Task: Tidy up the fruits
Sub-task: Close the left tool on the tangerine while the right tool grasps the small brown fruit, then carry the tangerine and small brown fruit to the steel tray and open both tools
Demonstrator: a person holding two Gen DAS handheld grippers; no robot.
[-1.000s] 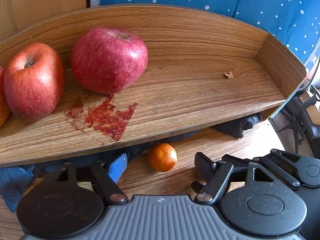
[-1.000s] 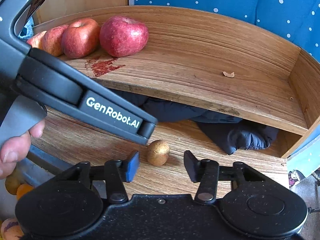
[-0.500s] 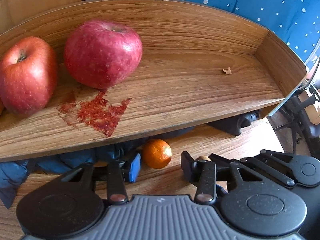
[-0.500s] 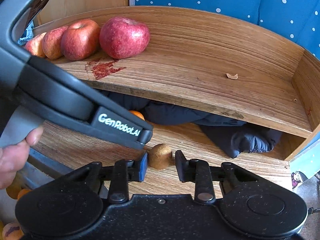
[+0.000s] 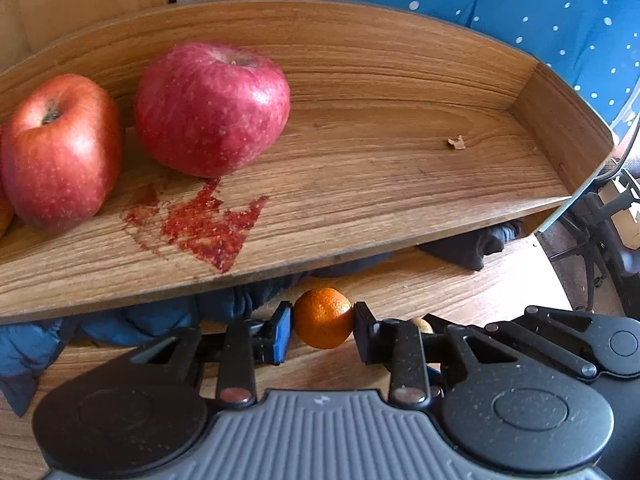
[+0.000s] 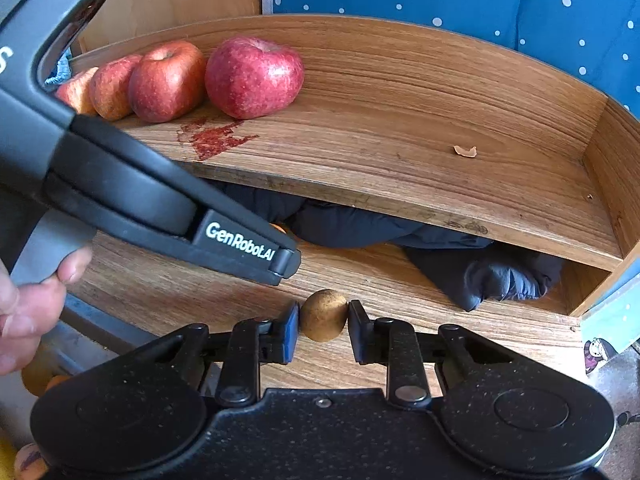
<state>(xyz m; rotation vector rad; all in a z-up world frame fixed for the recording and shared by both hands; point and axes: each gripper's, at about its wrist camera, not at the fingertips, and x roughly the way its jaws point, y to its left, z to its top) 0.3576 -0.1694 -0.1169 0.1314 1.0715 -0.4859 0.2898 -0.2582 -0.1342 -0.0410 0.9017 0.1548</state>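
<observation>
Two small fruits sat pinched at once near the front edge of the surface: the left gripper (image 5: 322,326) had its fingers pressed against the mandarin (image 5: 322,317), and the right gripper (image 6: 323,325) had its fingers closed on the brown fruit (image 6: 323,314). Both grips caught only the round flanks, so either fruit could probably squirt out on lifting and roll off the edge. The shelf (image 5: 360,184) overhung both, and a straight rise might have knocked a fruit against its front lip. The grippers worked close together and could have collided. Four apples (image 6: 252,76) crowded the shelf's left end.
</observation>
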